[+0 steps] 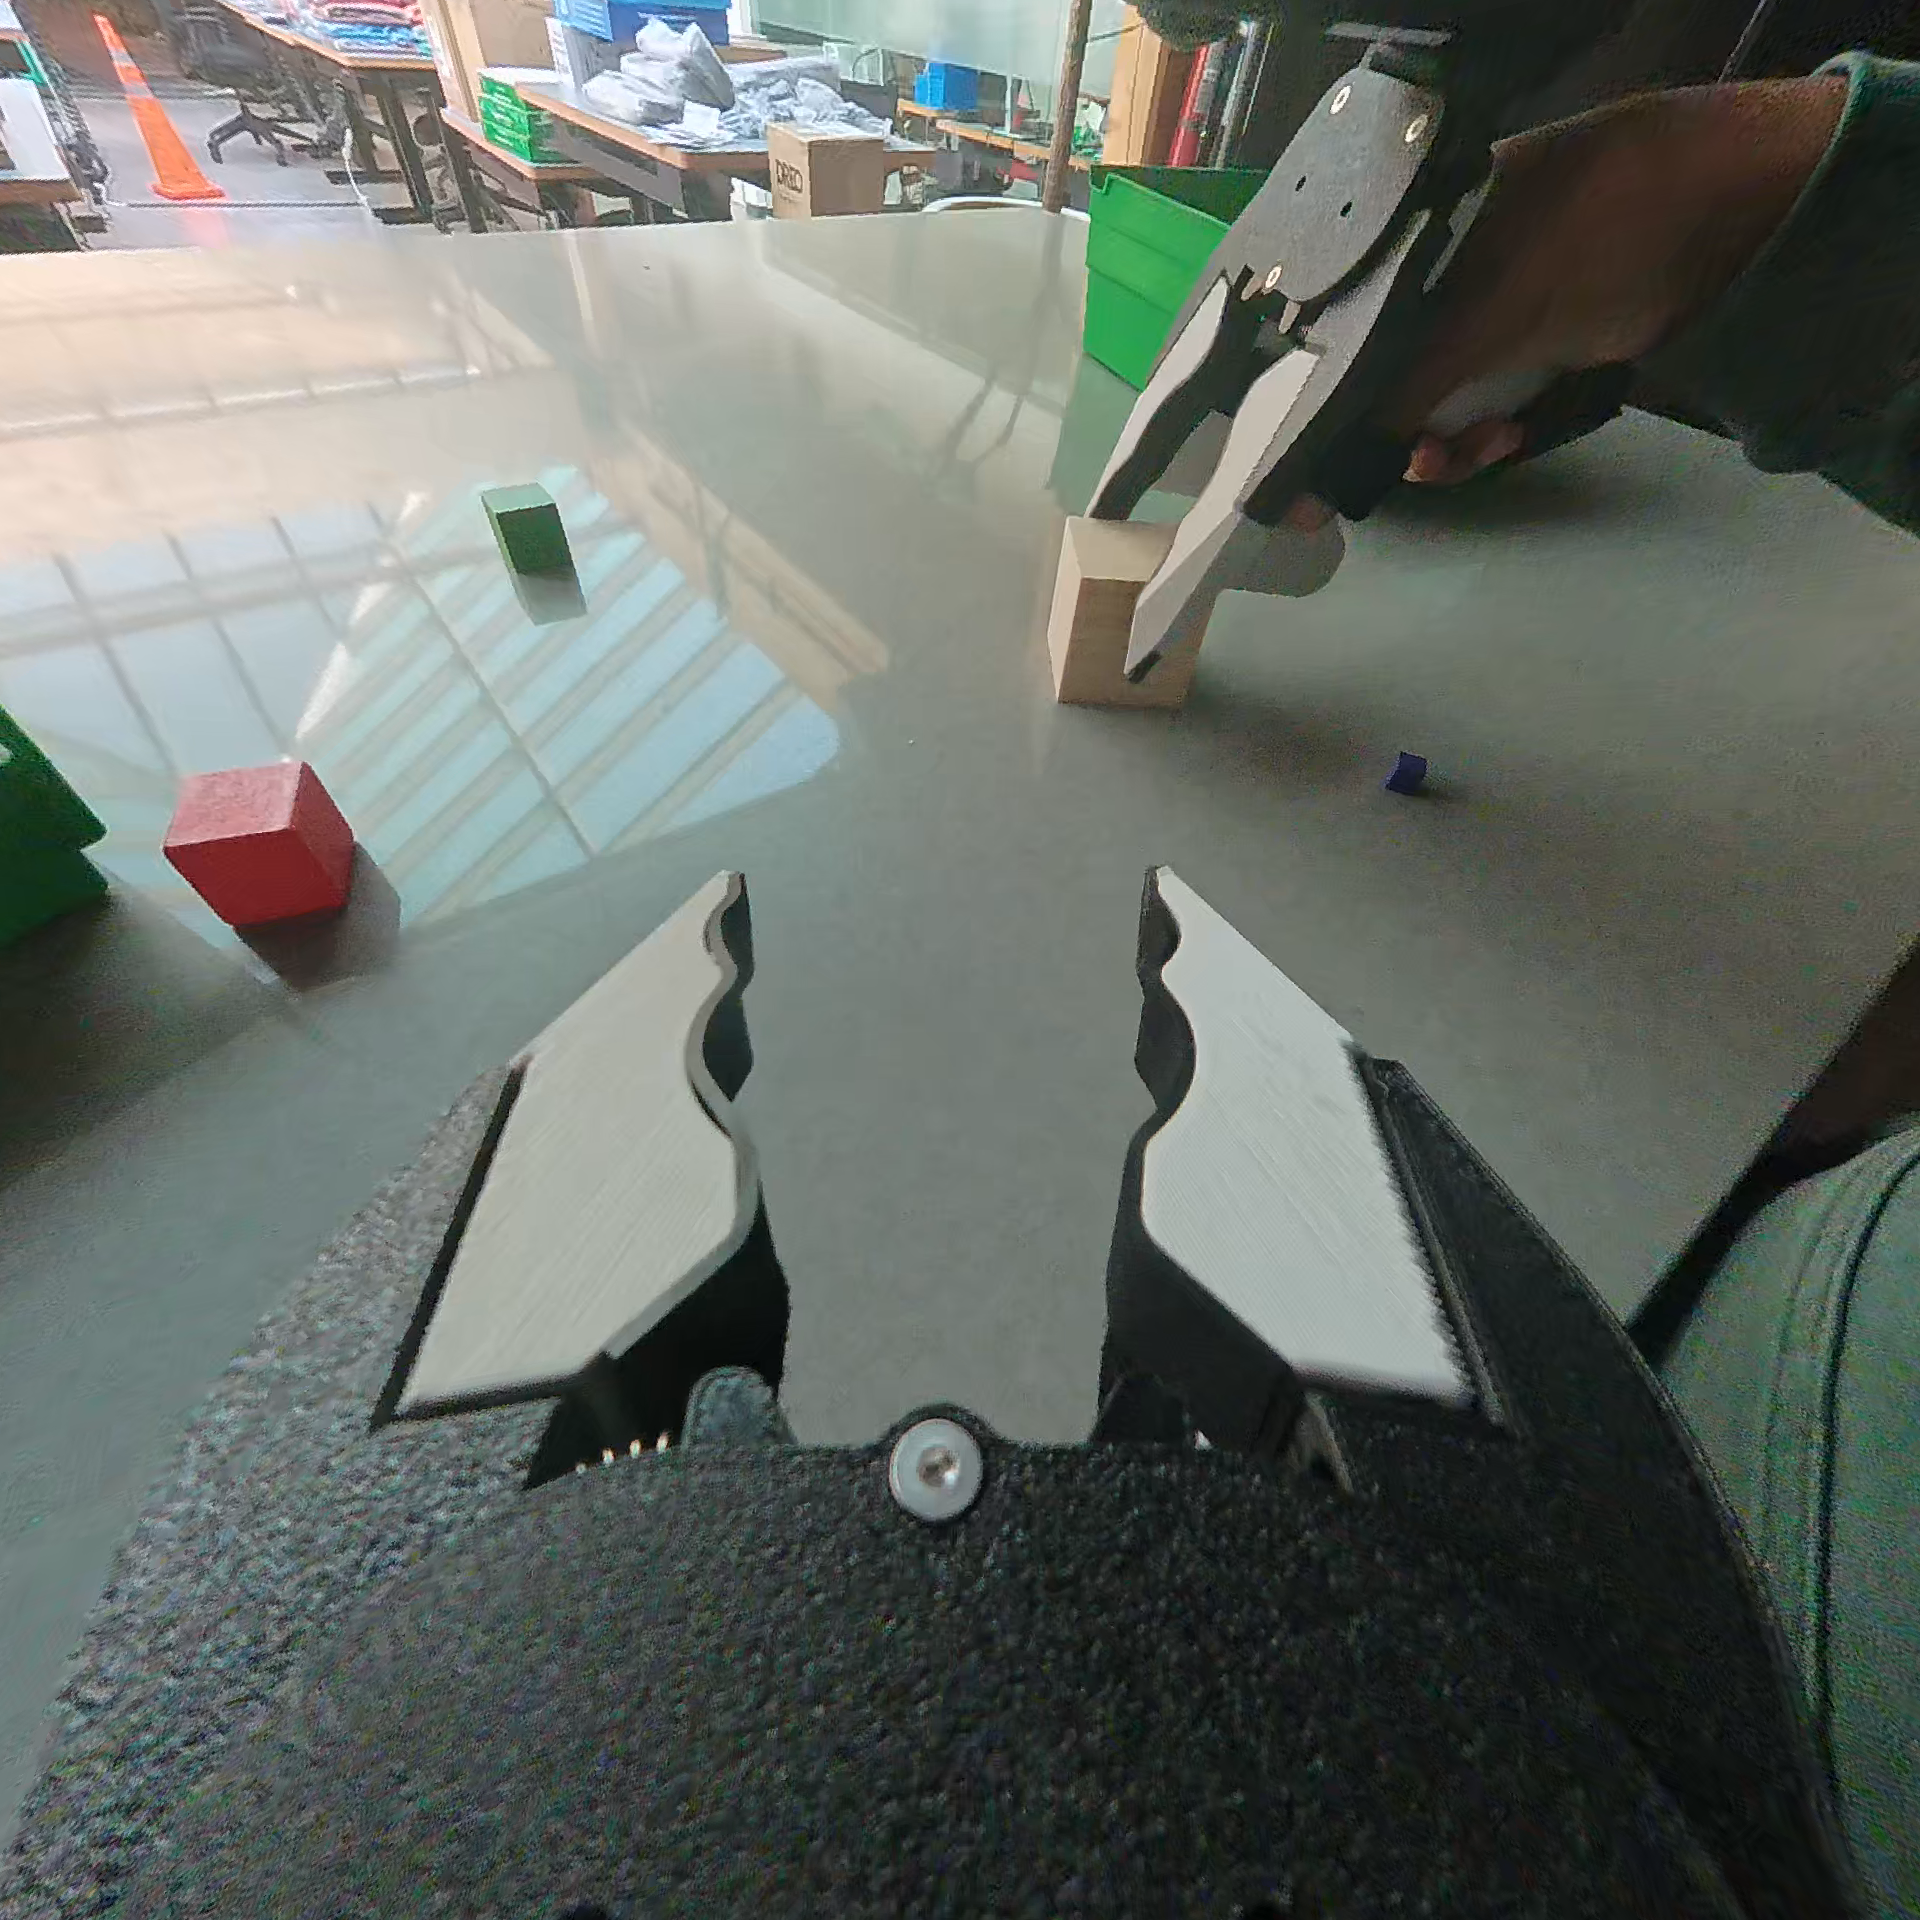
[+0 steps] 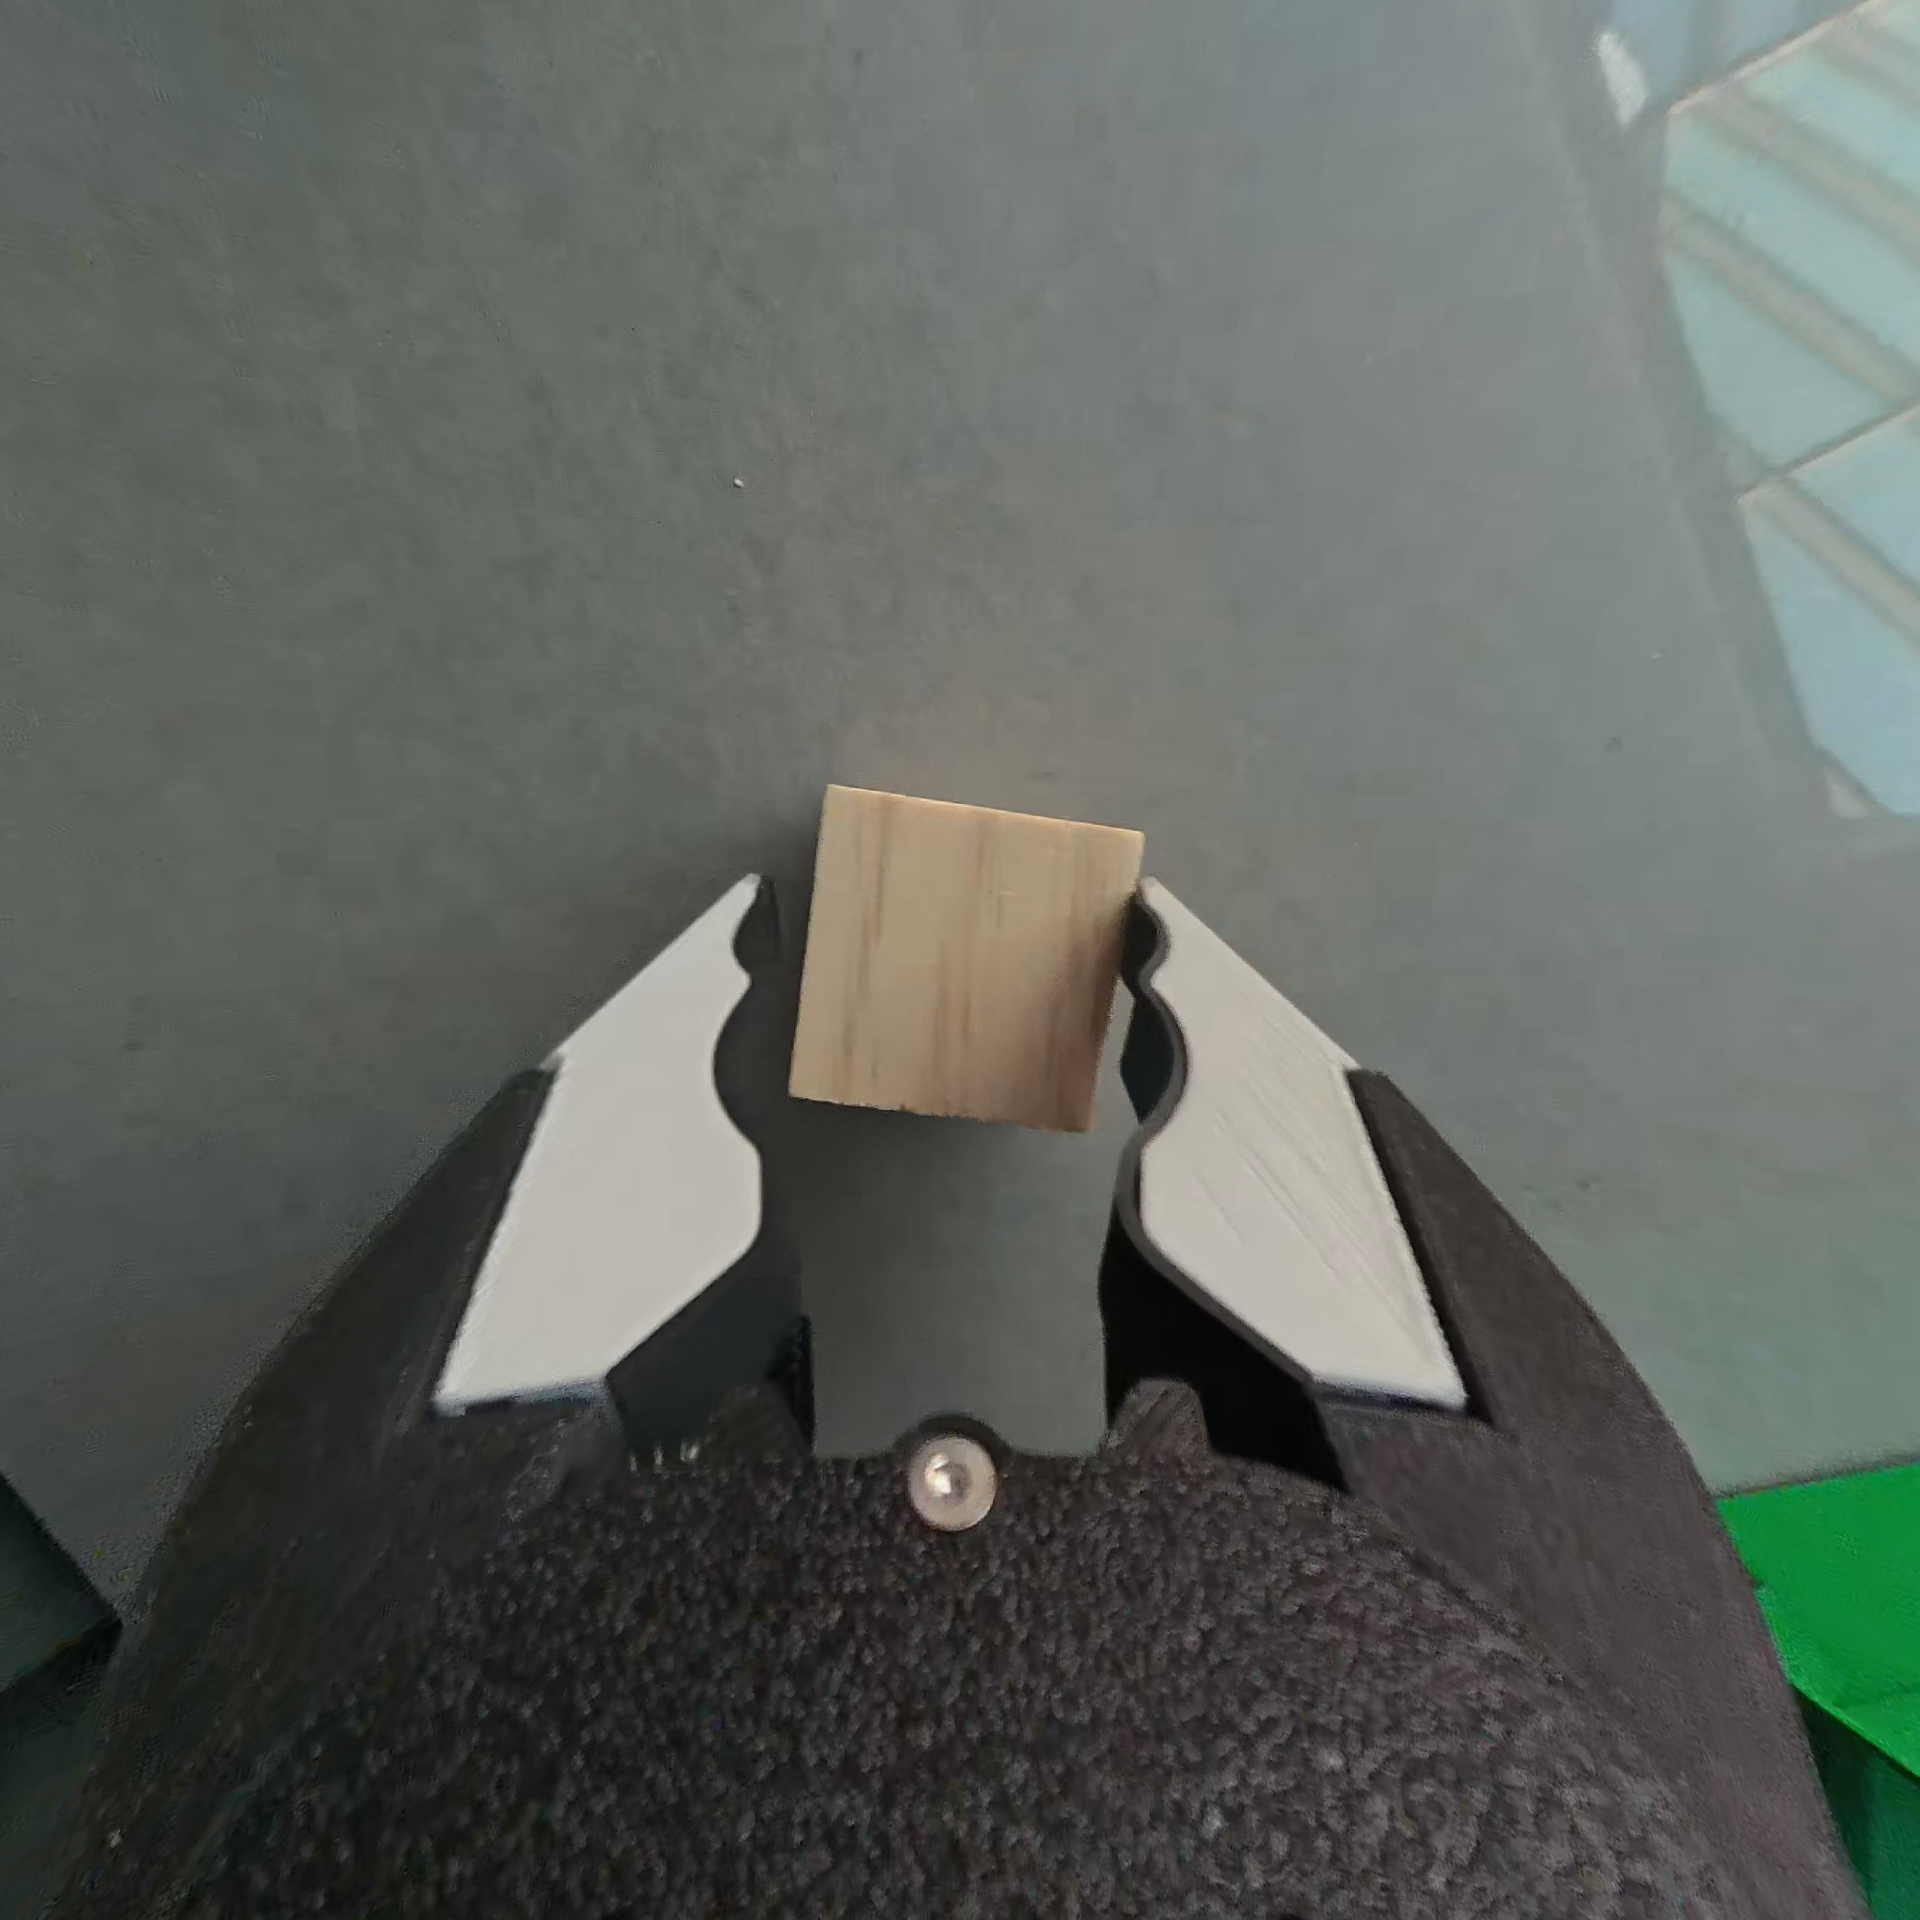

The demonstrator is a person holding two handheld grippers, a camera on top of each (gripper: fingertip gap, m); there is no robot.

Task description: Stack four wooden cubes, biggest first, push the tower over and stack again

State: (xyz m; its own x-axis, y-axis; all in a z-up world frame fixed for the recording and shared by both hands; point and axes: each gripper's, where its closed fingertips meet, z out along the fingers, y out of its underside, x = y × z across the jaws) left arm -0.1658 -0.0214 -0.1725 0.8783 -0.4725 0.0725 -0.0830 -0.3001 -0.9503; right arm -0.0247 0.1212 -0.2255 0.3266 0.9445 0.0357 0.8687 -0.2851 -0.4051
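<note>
A plain wooden cube point(image 1: 1091, 623) stands on the grey table point(image 1: 831, 416). My right gripper point(image 1: 1122, 590) is held by a gloved hand and points down over it, with one finger on each side. In the right wrist view the cube point(image 2: 956, 966) sits between the open fingers of my right gripper point(image 2: 954, 891). The right fingertip touches the cube's corner and there is a small gap on the left. My left gripper point(image 1: 945, 883) is open and empty, low over the bare table in front of the cube.
A red cube point(image 1: 260, 842) lies at the left and a small green block point(image 1: 530, 530) farther back. A tiny blue cube point(image 1: 1405, 774) lies right of the wooden cube. A green bin point(image 1: 1143, 270) stands at the back right, and a green object point(image 1: 42, 831) at the left edge. The green object point(image 1: 42, 831) is about 20 centimetres from my left fingertips and 30 centimetres from my right.
</note>
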